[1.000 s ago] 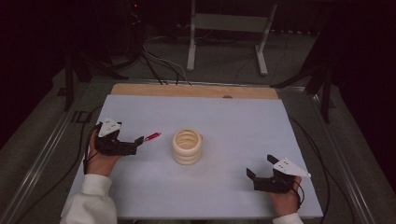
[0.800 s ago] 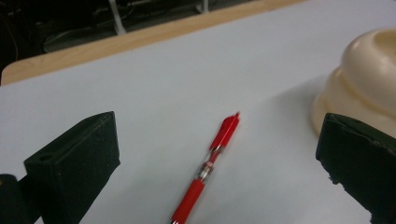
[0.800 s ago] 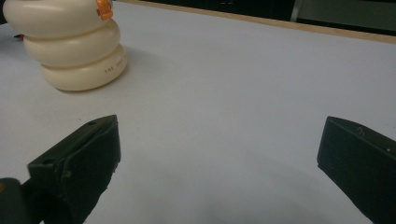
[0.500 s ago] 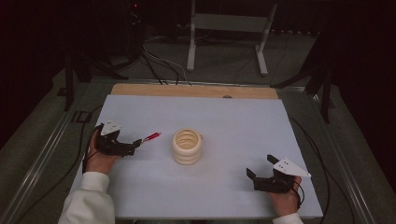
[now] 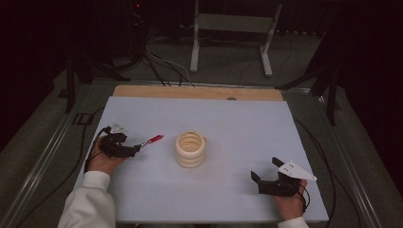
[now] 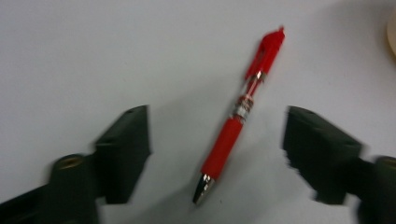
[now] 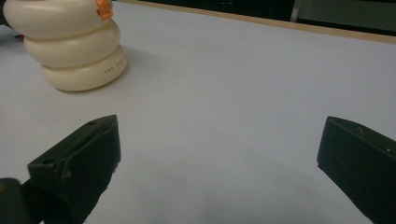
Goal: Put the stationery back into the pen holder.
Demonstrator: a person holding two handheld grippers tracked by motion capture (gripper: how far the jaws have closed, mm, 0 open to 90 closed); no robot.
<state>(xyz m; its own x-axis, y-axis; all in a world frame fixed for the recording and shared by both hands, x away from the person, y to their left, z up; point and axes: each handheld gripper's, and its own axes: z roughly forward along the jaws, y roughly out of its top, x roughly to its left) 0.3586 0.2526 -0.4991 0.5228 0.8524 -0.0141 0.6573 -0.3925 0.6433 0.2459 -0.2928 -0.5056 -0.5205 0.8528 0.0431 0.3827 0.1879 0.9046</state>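
While lying flat between the left gripper's (image 6: 215,154) closing, not-yet-touching jaws: red pen (image 6: 243,107), silver tip, pale counter (image 5: 237,123), dark room; right gripper's (image 7: 219,158) jaws apart.

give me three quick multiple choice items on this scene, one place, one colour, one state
1. Where does the pen lie?
A. inside the holder
B. on the table between the left gripper's fingers
C. by the right gripper

2. What colour is the pen?
A. blue
B. black
C. red

3. How is the right gripper?
A. open, holding nothing
B. shut on the pen
C. shut on the holder

B: the left gripper has the pen between its fingers, untouched.
C: its body is red.
A: its fingers stand apart over bare table, the holder off to the side.
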